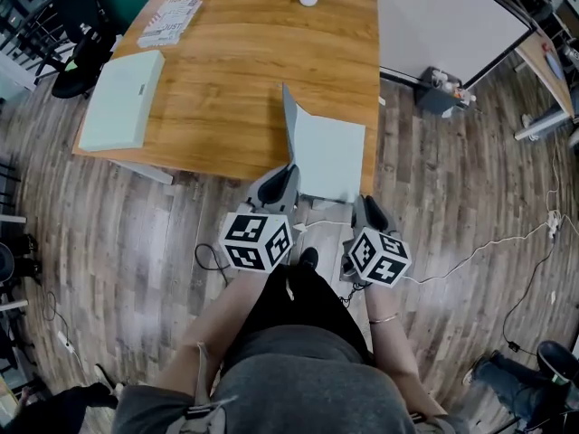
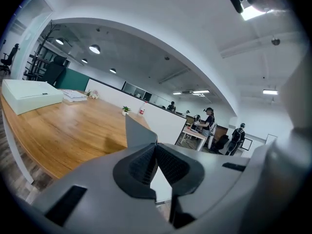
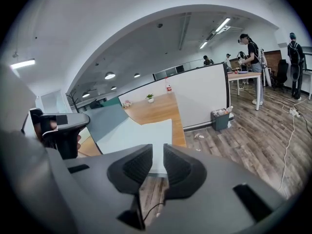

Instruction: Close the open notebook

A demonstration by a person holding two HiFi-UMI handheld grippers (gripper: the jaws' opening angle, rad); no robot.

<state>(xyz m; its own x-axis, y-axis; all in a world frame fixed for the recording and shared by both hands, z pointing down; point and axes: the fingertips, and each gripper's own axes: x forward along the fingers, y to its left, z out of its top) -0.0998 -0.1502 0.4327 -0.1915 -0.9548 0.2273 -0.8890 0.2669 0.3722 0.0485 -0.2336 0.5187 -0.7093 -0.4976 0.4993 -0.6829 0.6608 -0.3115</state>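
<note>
The notebook [image 1: 330,156] lies at the near edge of the table [image 1: 244,70], centre of the head view, with its cover [image 1: 289,120] standing up on the left. If the cover gets tugged rather than swung over, I'd worry the whole book slides off the edge, or the thin cover slips free and flops back open. The left gripper [image 1: 279,186] has its jaws pressed together on the cover's lower edge, while the right gripper [image 1: 369,211], lower right of the book, has its jaws slightly apart and holds nothing.
</note>
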